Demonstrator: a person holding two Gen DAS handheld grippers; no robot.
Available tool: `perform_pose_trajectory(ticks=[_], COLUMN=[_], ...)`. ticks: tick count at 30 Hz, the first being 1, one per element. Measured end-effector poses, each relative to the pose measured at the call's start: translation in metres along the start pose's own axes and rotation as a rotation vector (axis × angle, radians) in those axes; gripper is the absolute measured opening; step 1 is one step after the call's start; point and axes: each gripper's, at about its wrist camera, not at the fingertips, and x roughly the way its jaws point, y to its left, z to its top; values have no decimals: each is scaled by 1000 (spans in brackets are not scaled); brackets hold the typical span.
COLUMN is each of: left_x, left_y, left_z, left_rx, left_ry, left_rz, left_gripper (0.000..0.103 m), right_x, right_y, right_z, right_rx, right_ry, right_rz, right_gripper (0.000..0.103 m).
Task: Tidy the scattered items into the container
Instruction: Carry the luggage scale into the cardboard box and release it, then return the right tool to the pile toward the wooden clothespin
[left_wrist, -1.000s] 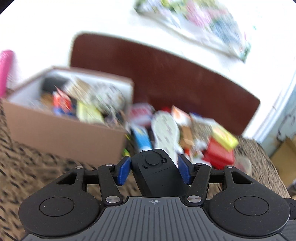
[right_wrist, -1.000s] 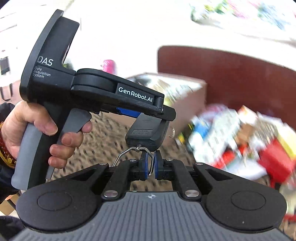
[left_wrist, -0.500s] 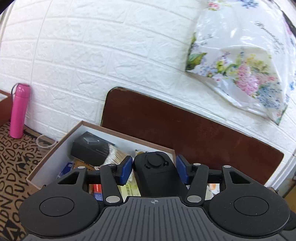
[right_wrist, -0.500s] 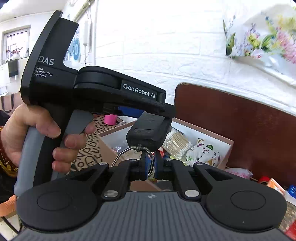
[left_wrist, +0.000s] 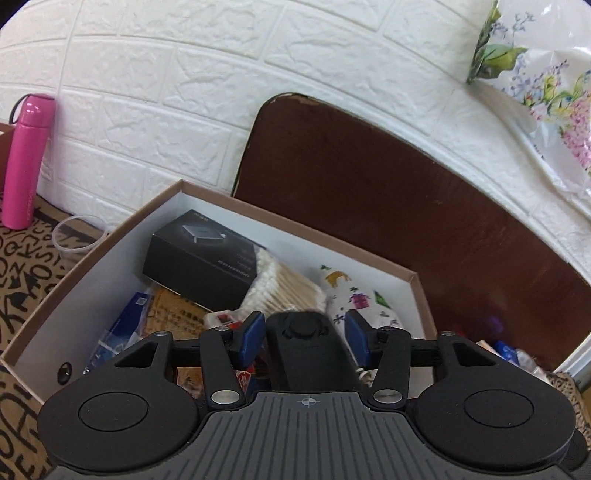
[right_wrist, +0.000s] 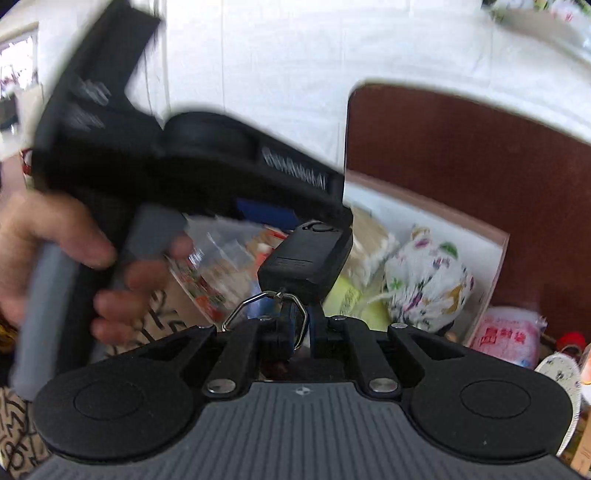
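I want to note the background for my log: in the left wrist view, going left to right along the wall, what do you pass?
Pink bottle → clear plastic cup → cardboard box → brown board → floral bag.

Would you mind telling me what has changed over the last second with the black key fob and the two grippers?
Both grippers carried the black key fob from beside the cardboard box to above it. The left gripper has opened slightly, leaving gaps beside the fob. The right gripper stays shut on its metal ring.

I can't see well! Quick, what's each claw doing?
Left gripper: open around the black gadget, pads apart from it.
Right gripper: shut on its metal ring.
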Motion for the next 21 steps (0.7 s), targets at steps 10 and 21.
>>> perform_pose_trajectory(ticks=[10, 21], left_x=[-22, -72], left_y=[-2, -40], left_z=[-8, -43], left_rx=[34, 171], left_ry=[-41, -17], left_rz=[33, -56], left_gripper=[95, 103], right_x=[-14, -68], right_y=[-1, 0], right_z=[-5, 0], right_rx=[-62, -38], right_ry=[-17, -98], right_rz=[-117, -186], right_gripper=[67, 100])
